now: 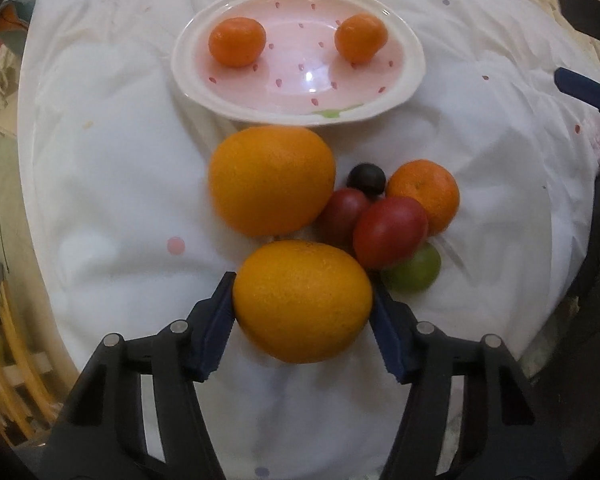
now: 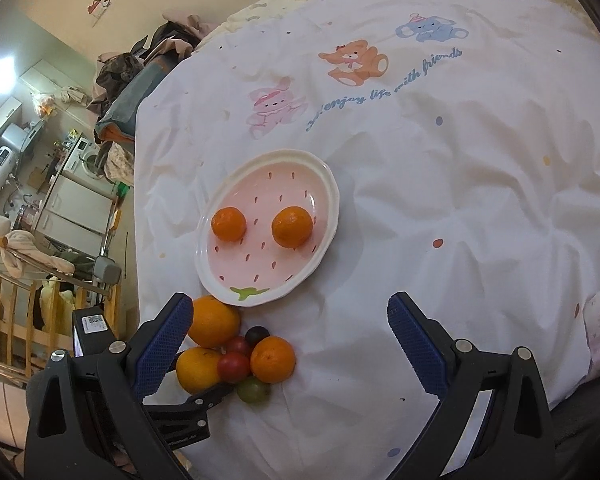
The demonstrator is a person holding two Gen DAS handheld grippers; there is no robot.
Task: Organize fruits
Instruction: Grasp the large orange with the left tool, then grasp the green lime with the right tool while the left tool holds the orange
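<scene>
While the left gripper (image 1: 303, 300) is seen close up in its own wrist view, its two blue pads are pressed against either side of the near orange (image 1: 302, 301), which rests on the white printed cloth (image 1: 120, 184) and is thus grasped between the jaws. Just beyond it, a second, larger orange (image 1: 271, 180) is shown nearly touching the near rim of the pink strawberry plate (image 1: 188, 80). To the right of the oranges a tight cluster is laid out: two red tomatoes (image 1: 390, 232), a dark grape (image 1: 366, 178), a mandarin (image 1: 424, 196) and a green grape (image 1: 414, 270), all touching or nearly so. On the plate, two small mandarins are seen apart, one on the left (image 1: 237, 42) and one on the right (image 1: 361, 38). Only in the right wrist view is the right gripper (image 2: 290, 344) shown in full, with its jaws spread wide and nothing held between them, hovering over the cloth to the right of the fruit cluster (image 2: 236, 354). That view alone also takes in the cartoon animals and blue lettering (image 2: 384, 88) printed at the far side of the cloth, and a cluttered room (image 2: 40, 200) off to the left. From the left wrist view, only the tips of the right gripper's fingers (image 1: 588, 88) are visible at the right edge.
</scene>
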